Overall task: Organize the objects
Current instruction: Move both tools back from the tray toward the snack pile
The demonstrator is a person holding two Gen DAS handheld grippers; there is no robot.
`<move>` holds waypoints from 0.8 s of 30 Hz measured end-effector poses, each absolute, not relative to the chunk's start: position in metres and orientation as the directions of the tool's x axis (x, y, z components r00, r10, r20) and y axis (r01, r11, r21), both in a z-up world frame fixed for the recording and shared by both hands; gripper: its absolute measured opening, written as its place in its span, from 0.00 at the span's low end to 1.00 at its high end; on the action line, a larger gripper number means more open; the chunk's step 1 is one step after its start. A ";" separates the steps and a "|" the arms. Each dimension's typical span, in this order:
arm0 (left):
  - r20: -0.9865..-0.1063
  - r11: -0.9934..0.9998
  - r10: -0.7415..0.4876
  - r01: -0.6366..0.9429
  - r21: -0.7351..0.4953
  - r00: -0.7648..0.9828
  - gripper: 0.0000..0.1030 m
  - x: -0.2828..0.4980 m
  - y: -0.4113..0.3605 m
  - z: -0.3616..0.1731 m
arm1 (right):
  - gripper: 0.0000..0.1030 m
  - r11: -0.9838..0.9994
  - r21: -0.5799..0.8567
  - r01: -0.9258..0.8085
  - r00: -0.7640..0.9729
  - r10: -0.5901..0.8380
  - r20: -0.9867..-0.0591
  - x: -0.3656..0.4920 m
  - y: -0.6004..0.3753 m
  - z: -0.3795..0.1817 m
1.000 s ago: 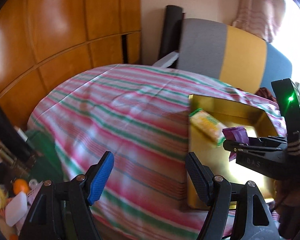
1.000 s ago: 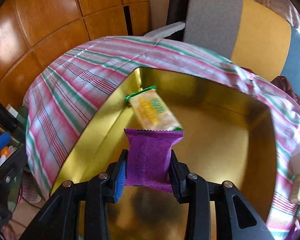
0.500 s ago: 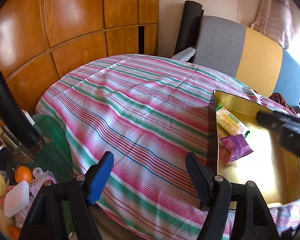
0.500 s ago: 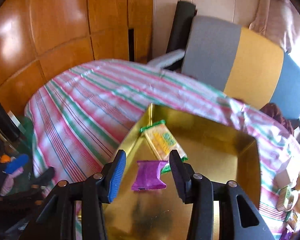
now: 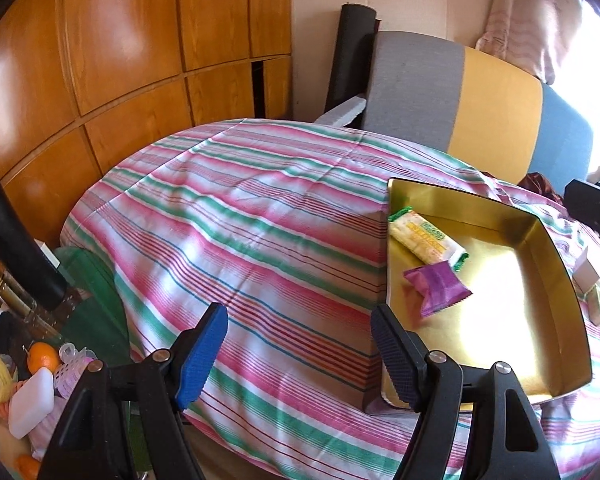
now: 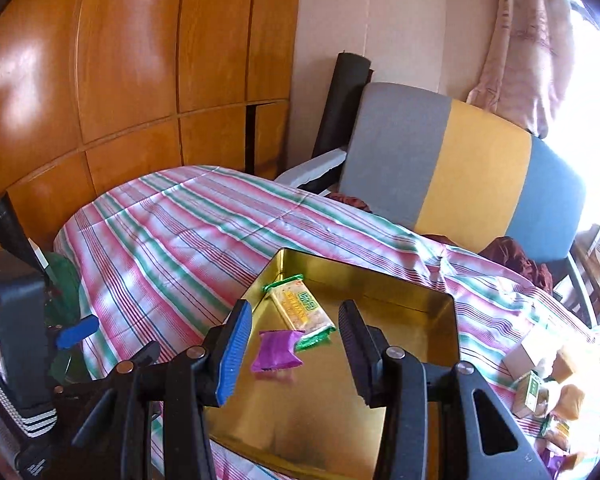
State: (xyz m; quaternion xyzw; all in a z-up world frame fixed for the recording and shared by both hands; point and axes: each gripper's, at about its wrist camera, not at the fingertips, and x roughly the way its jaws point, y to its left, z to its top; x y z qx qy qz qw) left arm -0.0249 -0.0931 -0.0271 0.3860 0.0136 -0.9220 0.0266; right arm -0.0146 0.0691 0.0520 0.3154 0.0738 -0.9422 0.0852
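A gold tray (image 5: 500, 360) (image 6: 404, 364) sits on the striped cloth (image 5: 260, 220). In it lie a purple packet (image 5: 438, 286) (image 6: 278, 350) and, just behind it, a yellow-green cracker packet (image 5: 424, 238) (image 6: 300, 312). My right gripper (image 6: 294, 306) hovers above the tray's near part, open, with nothing between its pads; the purple packet lies free below it. My left gripper (image 5: 299, 312) is open and empty over the cloth, its right finger close to the tray's left wall.
Several loose snack packets and small boxes (image 6: 548, 396) are piled on the cloth right of the tray. A grey, yellow and blue armchair (image 5: 460, 100) stands behind. At the left, a green glass side table (image 5: 96, 320) carries bottles, an orange and clutter.
The right gripper let go of the purple packet, which now lies in the tray. It then opened, rose and drew back. The left gripper stays open over the cloth.
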 end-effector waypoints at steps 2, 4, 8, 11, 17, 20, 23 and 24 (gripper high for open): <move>-0.710 -0.999 -0.034 0.048 0.000 -0.703 0.73 -0.023 -0.087 -0.025 | 0.44 -0.978 -0.080 0.194 -0.795 -0.108 -0.597 -0.009 0.076 0.055; -0.707 -0.999 -0.030 0.035 0.008 -0.707 0.73 -0.021 -0.081 -0.023 | 0.44 -0.981 -0.072 0.180 -0.801 -0.103 -0.589 -0.005 0.083 0.057; -0.702 -1.000 -0.029 0.019 0.022 -0.712 0.73 -0.018 -0.068 -0.019 | 0.44 -0.987 -0.061 0.151 -0.811 -0.088 -0.578 0.001 0.098 0.060; -0.699 -0.999 -0.024 0.001 0.033 -0.715 0.73 -0.016 -0.059 -0.016 | 0.44 -0.990 -0.051 0.131 -0.818 -0.079 -0.570 0.005 0.108 0.062; -0.696 -0.998 -0.013 -0.035 0.054 -0.718 0.73 -0.014 -0.043 -0.013 | 0.44 -0.995 -0.043 0.092 -0.831 -0.053 -0.554 0.012 0.128 0.066; -0.694 -0.996 -0.006 -0.054 0.064 -0.720 0.73 -0.014 -0.033 -0.011 | 0.44 -0.997 -0.034 0.074 -0.834 -0.043 -0.550 0.014 0.139 0.067; -0.689 -0.994 0.002 -0.075 0.077 -0.725 0.73 -0.013 -0.022 -0.009 | 0.44 -0.998 -0.027 0.055 -0.839 -0.031 -0.544 0.017 0.150 0.068; -0.687 -0.993 0.005 -0.082 0.079 -0.726 0.73 -0.012 -0.019 -0.008 | 0.44 -0.999 -0.025 0.048 -0.840 -0.027 -0.542 0.017 0.153 0.069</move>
